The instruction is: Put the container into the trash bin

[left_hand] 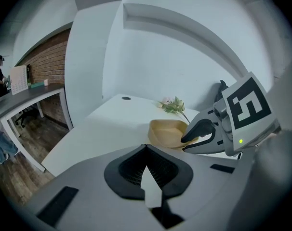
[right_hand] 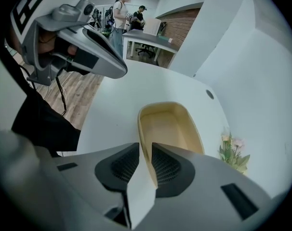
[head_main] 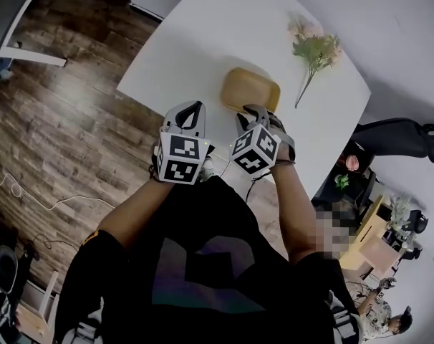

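Note:
A shallow tan container (head_main: 250, 88) lies on the white table (head_main: 195, 45), in front of both grippers. My right gripper (head_main: 256, 111) is at its near end, and in the right gripper view the container's (right_hand: 167, 124) near wall runs between the two jaws of the right gripper (right_hand: 146, 150), which is shut on it. My left gripper (head_main: 190, 112) hovers just left of the container over the table edge. In its own view the left gripper (left_hand: 146, 147) is shut on nothing, with the container (left_hand: 166, 132) and the right gripper (left_hand: 198, 134) ahead to the right. No trash bin is in view.
A sprig of pink flowers (head_main: 314, 47) lies on the table beyond the container. Wooden floor (head_main: 52, 135) runs along the table's left edge. A black chair (head_main: 396, 136) stands to the right. A desk (left_hand: 25, 94) and several people (right_hand: 122, 13) are farther off.

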A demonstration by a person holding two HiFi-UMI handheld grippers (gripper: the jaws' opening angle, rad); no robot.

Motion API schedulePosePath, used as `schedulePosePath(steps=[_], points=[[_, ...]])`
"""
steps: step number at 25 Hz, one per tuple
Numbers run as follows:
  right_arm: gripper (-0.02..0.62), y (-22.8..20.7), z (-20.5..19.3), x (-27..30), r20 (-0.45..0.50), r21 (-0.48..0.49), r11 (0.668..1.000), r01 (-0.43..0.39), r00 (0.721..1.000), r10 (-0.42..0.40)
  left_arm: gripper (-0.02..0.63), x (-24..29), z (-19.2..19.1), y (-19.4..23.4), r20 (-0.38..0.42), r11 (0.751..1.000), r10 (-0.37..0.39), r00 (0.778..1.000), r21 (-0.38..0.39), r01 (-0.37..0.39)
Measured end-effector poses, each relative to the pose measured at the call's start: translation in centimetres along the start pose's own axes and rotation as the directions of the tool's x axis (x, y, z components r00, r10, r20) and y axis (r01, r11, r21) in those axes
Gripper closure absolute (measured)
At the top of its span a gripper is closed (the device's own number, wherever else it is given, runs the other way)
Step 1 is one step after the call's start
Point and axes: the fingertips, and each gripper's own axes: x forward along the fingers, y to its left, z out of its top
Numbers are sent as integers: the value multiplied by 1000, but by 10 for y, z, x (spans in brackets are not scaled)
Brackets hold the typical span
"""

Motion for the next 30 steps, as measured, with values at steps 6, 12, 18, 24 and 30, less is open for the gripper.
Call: schedulePosePath(steps=[6, 12, 18, 24, 30], points=[[543, -2, -1, 9, -4, -43, 999, 18, 1000, -18, 598, -3, -4, -3, 4, 1000, 21, 1000, 0, -21], [560, 0, -3, -7, 52, -48, 998, 28, 998, -25, 598, -18, -11, -15, 27, 998, 61, 998, -14, -61], [563, 12, -13, -34, 135, -40, 999, 33, 990, -27, 598, -35, -19, -34, 56, 993, 119, 991, -29, -117], [565, 32, -34, -70, 234, -31, 999, 28, 972, -20, 598, -61, -37, -69, 84, 982, 182, 980, -61, -177], [566, 59, -55, -107, 345, -33, 999, 13, 939, -1, 598, -91, -61, -100, 85, 963, 258, 962, -100, -250]])
